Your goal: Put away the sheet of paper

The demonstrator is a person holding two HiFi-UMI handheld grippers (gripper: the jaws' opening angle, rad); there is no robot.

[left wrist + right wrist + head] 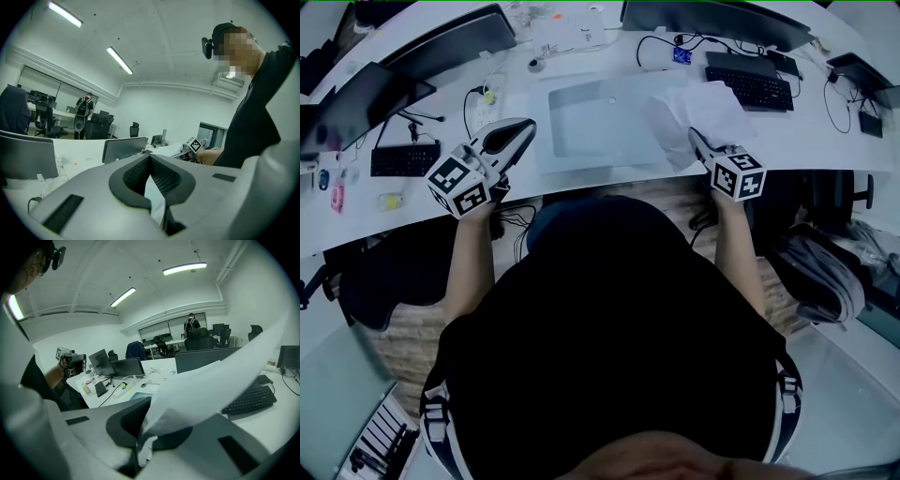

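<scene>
Right claw (146, 409) clamps the sheet of paper (220, 380), plain only in its own view; left claw (150, 157) closed, empty.

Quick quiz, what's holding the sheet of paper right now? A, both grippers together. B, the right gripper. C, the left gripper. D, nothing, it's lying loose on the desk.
B: in the right gripper view, the right gripper has its fingers closed on an edge of the sheet of paper, while the left gripper has nothing between its own.
</scene>
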